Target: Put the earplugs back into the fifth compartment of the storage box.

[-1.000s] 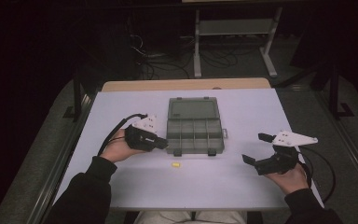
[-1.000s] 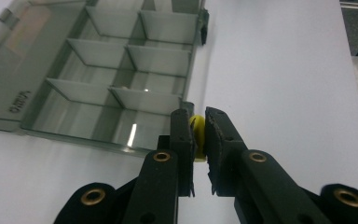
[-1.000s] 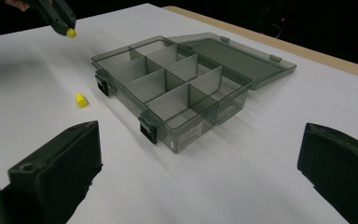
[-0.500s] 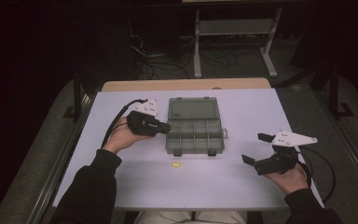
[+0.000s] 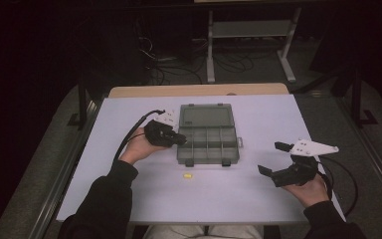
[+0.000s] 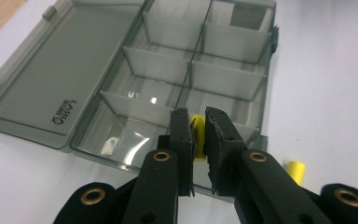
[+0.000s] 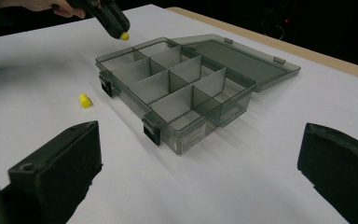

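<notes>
While the small yellow piece [image 6: 196, 135] sits pinched in the left claw [image 6: 198, 122] above the near-left compartment of the open organizer box [image 5: 208, 144], a crooked release could bounce it onto the tabletop [image 5: 129, 194], beside the second yellow piece [image 5: 186, 176]. Well apart, the right claw [image 5: 279, 158] rests wide open, gripping nothing.
</notes>
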The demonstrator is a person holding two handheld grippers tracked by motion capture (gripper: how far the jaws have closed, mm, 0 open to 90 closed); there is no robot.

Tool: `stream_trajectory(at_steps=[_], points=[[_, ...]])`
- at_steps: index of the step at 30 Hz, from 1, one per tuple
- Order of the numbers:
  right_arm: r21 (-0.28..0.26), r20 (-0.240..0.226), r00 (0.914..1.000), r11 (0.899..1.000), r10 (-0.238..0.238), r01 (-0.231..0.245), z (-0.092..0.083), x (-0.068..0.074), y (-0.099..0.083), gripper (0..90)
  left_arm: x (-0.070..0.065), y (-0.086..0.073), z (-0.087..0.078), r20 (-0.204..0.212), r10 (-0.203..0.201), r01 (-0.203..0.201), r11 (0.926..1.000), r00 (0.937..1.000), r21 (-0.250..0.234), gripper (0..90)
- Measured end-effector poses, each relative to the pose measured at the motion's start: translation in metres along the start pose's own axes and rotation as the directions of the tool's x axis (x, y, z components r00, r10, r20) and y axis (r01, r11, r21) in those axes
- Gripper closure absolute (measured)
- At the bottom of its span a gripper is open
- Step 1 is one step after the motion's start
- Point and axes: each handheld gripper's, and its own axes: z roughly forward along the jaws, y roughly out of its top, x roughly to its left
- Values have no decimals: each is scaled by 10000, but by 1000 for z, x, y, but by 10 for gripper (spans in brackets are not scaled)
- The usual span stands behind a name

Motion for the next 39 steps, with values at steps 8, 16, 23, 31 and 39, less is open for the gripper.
stream_trajectory(at_steps=[8, 16, 23, 31, 39], points=[[-19, -37, 10000, 10000, -20, 20, 0, 0, 1, 0, 2, -7, 9, 101, -70, 71, 10000, 9999, -23, 814], [-35, -22, 10000, 10000, -38, 38, -1, 0, 1, 0, 4, -11, 14, 35, -127, 127, 9999, 9999, 53, 763], [-86, -1, 10000, 10000, -47, 47, -1, 0, 1, 0, 0, -7, 2, -211, -162, 152, 9986, 9996, -509, 612], [-69, 74, 9999, 9999, -77, 78, -1, 1, 1, 0, -5, -5, -16, -352, -437, 404, 9952, 9984, -895, 475], [-79, 78, 9999, 9999, -100, 101, 0, 2, 2, 0, -19, 3, -31, 40, -377, 378, 9862, 9993, -1610, 297]])
